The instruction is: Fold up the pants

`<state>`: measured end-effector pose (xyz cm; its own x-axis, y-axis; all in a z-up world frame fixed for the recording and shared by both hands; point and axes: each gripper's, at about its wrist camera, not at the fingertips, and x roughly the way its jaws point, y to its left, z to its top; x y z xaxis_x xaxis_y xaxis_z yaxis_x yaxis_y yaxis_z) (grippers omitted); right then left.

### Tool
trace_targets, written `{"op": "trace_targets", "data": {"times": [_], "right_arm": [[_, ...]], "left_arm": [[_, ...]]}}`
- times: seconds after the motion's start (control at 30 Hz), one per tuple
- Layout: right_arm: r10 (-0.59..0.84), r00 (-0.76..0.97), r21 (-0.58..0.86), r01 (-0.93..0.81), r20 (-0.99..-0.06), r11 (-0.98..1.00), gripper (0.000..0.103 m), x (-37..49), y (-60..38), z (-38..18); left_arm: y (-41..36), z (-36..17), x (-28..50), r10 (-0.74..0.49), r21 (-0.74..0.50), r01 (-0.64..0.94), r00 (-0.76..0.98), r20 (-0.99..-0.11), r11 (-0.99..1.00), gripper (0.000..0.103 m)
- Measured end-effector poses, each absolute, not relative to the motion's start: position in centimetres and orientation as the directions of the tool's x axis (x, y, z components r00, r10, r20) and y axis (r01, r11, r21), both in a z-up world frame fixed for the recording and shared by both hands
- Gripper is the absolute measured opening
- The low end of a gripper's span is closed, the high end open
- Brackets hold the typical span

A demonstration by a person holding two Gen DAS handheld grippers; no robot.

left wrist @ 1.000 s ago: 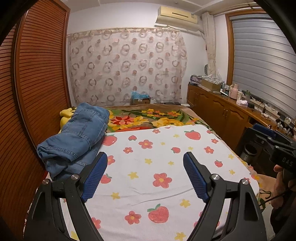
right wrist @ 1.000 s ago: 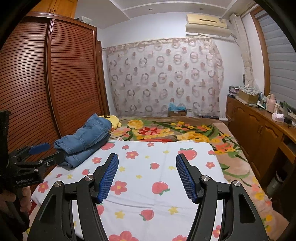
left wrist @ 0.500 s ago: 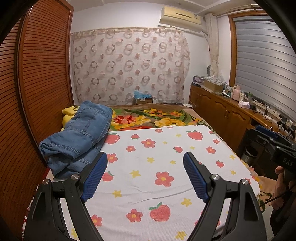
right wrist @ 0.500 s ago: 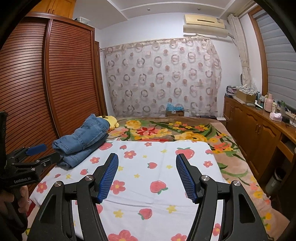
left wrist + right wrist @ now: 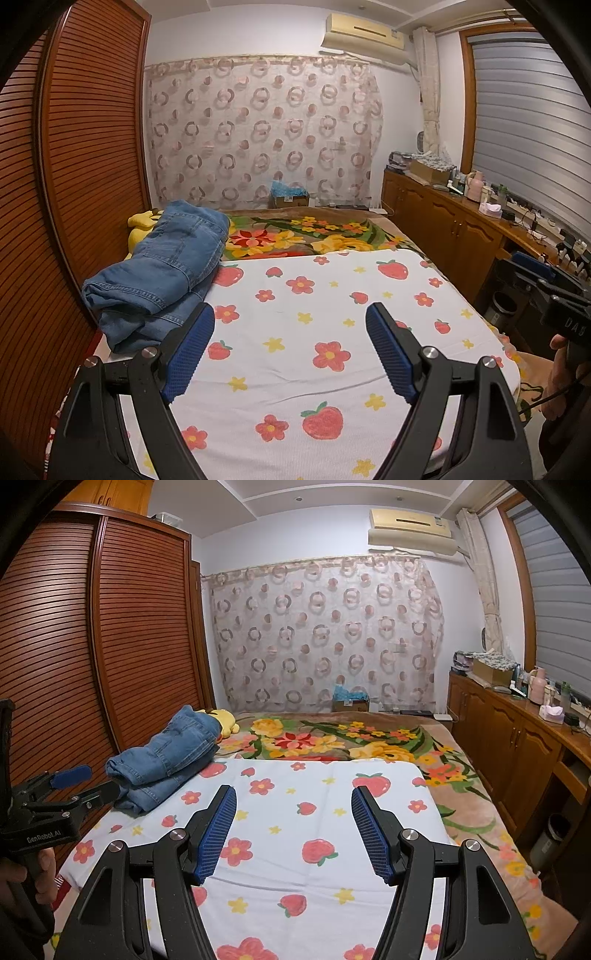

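Judging by the layout, either the very start or the very end of the fold: jeans (image 5: 162, 273) bunched in a rough stack of layers at the left edge of the bed, beside the slatted wardrobe (image 5: 92, 147), half on the strawberry-print sheet (image 5: 314, 314) and with a yellow plush toy (image 5: 142, 221) just behind; looks loosely doubled over rather than neatly squared, though impossible to say which. Next move, probably: reaching left to the denim, pinching an edge or the waistband, and dragging it onto the open middle of the sheet for flattening. Further right, left gripper (image 5: 290, 345) spread wide, blue pads apart, nothing between them, hovering above the sheet, with the denim just up and left of its left finger, near but not touching. Seen from the right wrist, jeans (image 5: 166, 753) well off to the left, the left gripper (image 5: 79, 784) pointing toward them with its tip close to the lower fold, contact not certain. Right gripper (image 5: 293, 829) also spread, empty, aimed at bare sheet in the middle of the bed, well apart from the denim. At the far right, a wooden cabinet (image 5: 517, 746) along the wall, not involved
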<state>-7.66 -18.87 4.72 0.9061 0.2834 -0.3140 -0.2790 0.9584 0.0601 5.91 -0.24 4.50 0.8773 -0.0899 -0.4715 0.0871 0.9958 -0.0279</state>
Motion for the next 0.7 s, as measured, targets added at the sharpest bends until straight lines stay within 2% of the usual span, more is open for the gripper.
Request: {"op": "trace_targets", "data": {"times": [0.7], "right_arm": [[0.284,0.906,0.061,-0.28,-0.313,0.958,0.067,-7.65,-19.14,4.69]], "left_arm": [[-0.31,4.75,6.06,-0.087,-0.024,0.086,0.88,-0.466,0.996,0.084]]}}
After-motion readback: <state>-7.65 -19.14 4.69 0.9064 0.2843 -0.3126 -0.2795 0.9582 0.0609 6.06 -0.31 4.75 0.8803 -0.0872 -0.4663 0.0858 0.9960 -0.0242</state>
